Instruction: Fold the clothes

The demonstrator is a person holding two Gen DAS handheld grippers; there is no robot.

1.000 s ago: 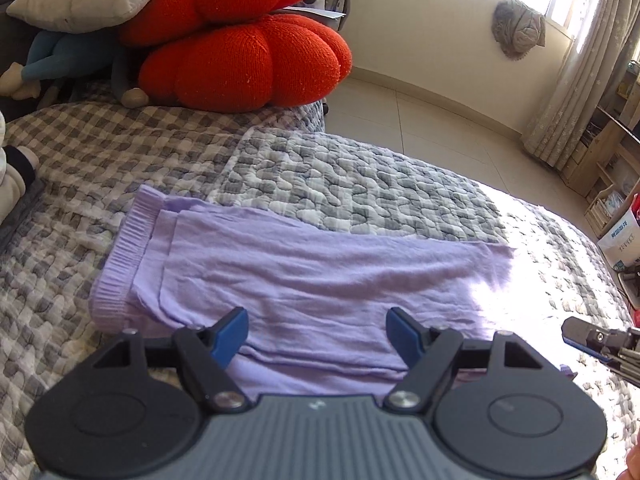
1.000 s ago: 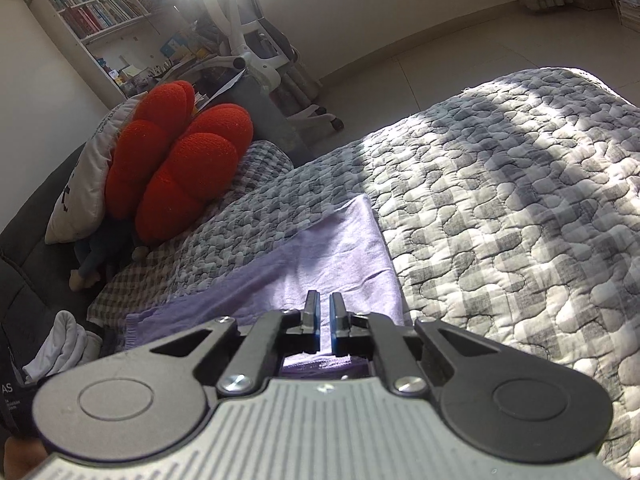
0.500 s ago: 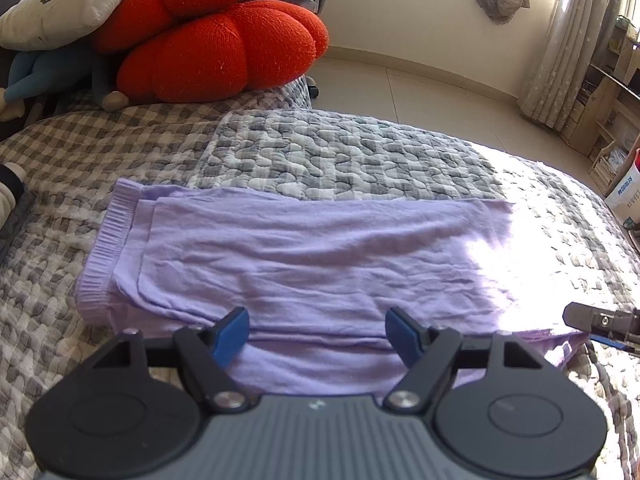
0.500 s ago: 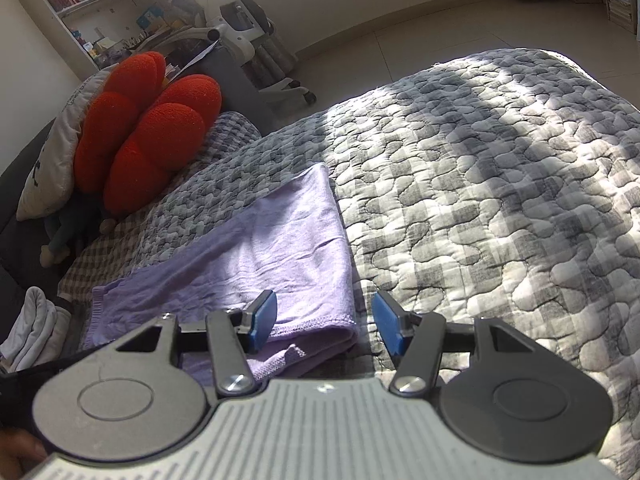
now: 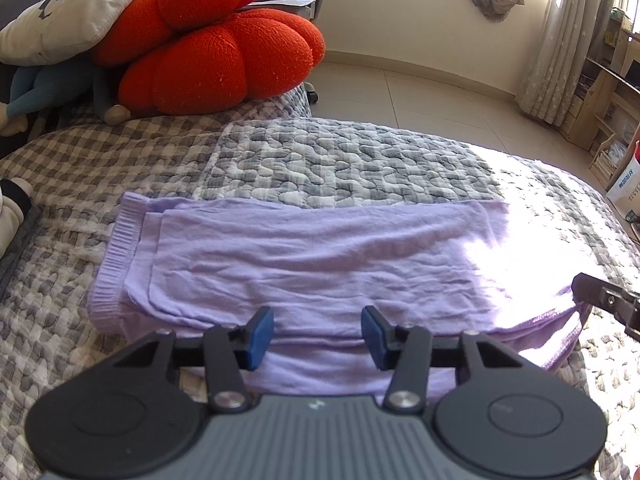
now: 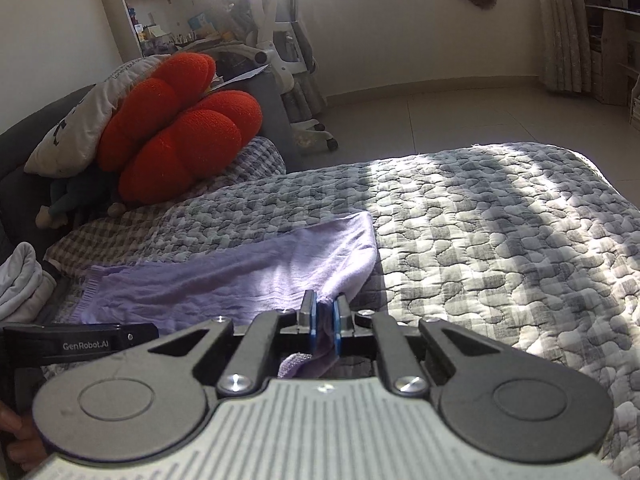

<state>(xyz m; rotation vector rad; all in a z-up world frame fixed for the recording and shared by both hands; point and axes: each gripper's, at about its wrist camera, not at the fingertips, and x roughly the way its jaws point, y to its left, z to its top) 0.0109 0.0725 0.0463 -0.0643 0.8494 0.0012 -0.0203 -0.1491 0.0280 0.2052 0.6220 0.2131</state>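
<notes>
The bed (image 5: 360, 160), under its grey checked quilt, fills the scene, orange cushions (image 5: 208, 48) piled at its far end. Across it lies the lilac garment (image 5: 312, 256), folded into a long strip. Left gripper (image 5: 317, 334): jaws closing over the near edge, not yet pinching fabric. Right gripper (image 6: 325, 322): jaws closing too, already clenched on the garment's corner.

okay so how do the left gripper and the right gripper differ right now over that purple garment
The left gripper has a clear gap between its blue pads, jaws closing above the folded lilac knit garment; the right gripper is nearly shut, jaws closing, pinching a bunched corner of it. The left sits mid-edge, the right at the end. Both have black fingers with blue pads.
</notes>
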